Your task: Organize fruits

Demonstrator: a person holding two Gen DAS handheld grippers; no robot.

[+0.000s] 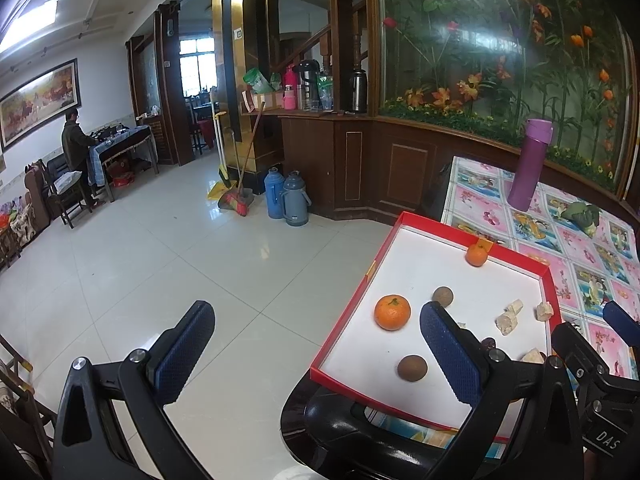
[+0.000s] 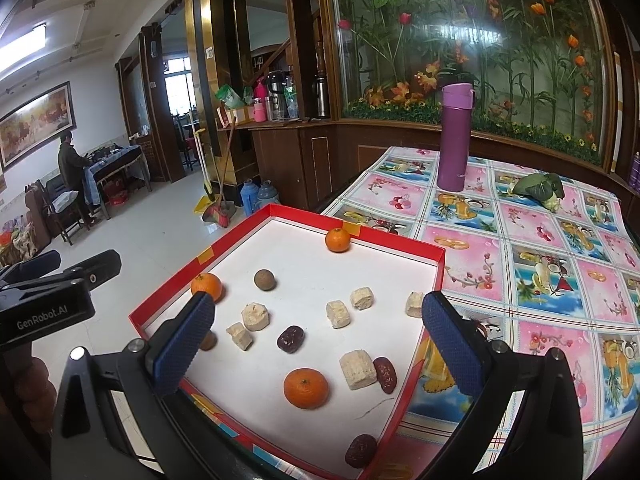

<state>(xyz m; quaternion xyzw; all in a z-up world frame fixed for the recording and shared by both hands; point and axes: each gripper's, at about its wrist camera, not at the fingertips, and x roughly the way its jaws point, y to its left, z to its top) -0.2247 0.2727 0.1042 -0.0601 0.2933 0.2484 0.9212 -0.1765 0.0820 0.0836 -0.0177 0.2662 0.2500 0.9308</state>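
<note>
A red-rimmed white tray (image 2: 424, 249) sits on the table's near left corner. It holds three mandarins, the nearest mandarin (image 2: 306, 387), one at the left wall (image 2: 207, 285) and one at the far wall (image 2: 338, 239). Among them lie a brown round fruit (image 2: 265, 279), several red dates (image 2: 291, 338) and several pale snack blocks (image 2: 358, 369). My right gripper (image 2: 316, 344) hangs open above the tray's near half, empty. My left gripper (image 1: 316, 356) is open and empty at the tray's left edge (image 1: 360, 292), beside a mandarin (image 1: 392, 312) and two brown fruits (image 1: 412, 367).
A purple flask (image 2: 455, 136) stands upright on the floral tablecloth (image 2: 540, 248) behind the tray, with a green leafy bundle (image 2: 538, 188) to its right. The table's dark edge (image 1: 304, 412) drops to a tiled floor (image 1: 160, 260). A person (image 1: 76, 152) stands far left.
</note>
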